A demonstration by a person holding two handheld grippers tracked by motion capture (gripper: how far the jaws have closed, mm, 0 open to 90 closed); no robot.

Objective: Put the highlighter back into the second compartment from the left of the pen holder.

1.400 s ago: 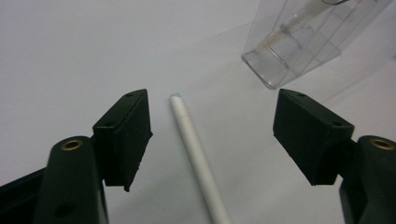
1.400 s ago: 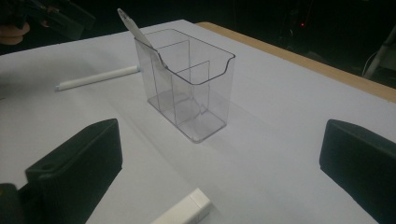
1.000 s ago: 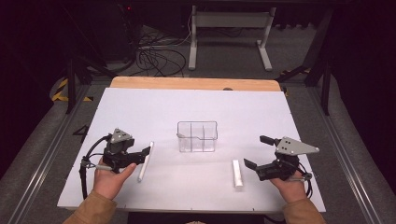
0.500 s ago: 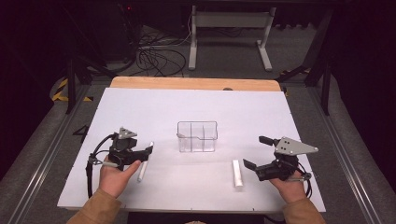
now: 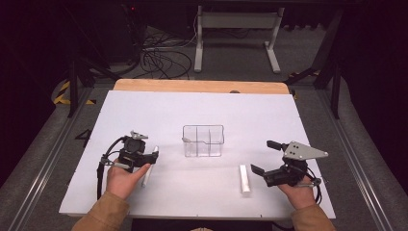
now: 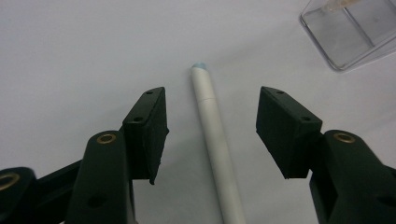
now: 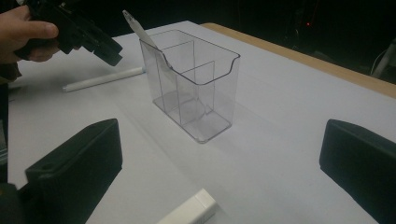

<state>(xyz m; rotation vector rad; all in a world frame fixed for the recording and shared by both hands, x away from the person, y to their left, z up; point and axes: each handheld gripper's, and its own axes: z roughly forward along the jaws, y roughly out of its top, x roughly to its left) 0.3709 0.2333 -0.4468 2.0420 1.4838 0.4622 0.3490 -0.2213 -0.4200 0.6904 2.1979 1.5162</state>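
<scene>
We see the broad white table top (image 5: 202, 120) brightly and evenly lit from above, while the floor and the room beyond its far edge sink into near black. Shadows on the sheet are faint and soft. The high view is slightly grainy and soft. In the left gripper view the slim white cylindrical marker (image 6: 212, 135) is sharp, with dim corners. In the right gripper view the clear plastic compartmented box (image 7: 191, 84) shows pale glints, and the near black pads blur.
</scene>
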